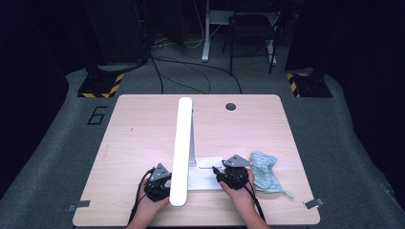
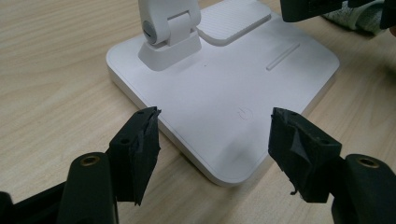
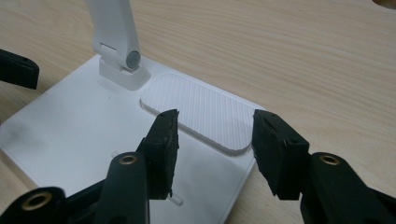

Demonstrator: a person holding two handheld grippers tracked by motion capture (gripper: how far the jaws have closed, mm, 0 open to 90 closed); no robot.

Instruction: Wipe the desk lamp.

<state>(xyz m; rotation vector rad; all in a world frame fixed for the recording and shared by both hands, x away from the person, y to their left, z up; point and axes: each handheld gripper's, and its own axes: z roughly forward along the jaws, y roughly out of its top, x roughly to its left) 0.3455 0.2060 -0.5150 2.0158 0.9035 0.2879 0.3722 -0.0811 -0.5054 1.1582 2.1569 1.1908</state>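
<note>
Item: white desk lamp [image 1: 184, 152], base near table's [image 1: 138, 124] near edge | my left hand-held gripper [image 2: 212, 140] apart, empty, base corner between jaws | my right hand-held gripper [image 3: 215, 140] apart, empty, over ribbed pad [image 3: 198, 114].

White desk lamp [image 1: 183, 148] upright on table [image 1: 133, 143]

The lamp [image 1: 184, 152] stands near the front edge of the table [image 1: 143, 129]; a cloth [image 1: 265, 172] lies right of it.
</note>
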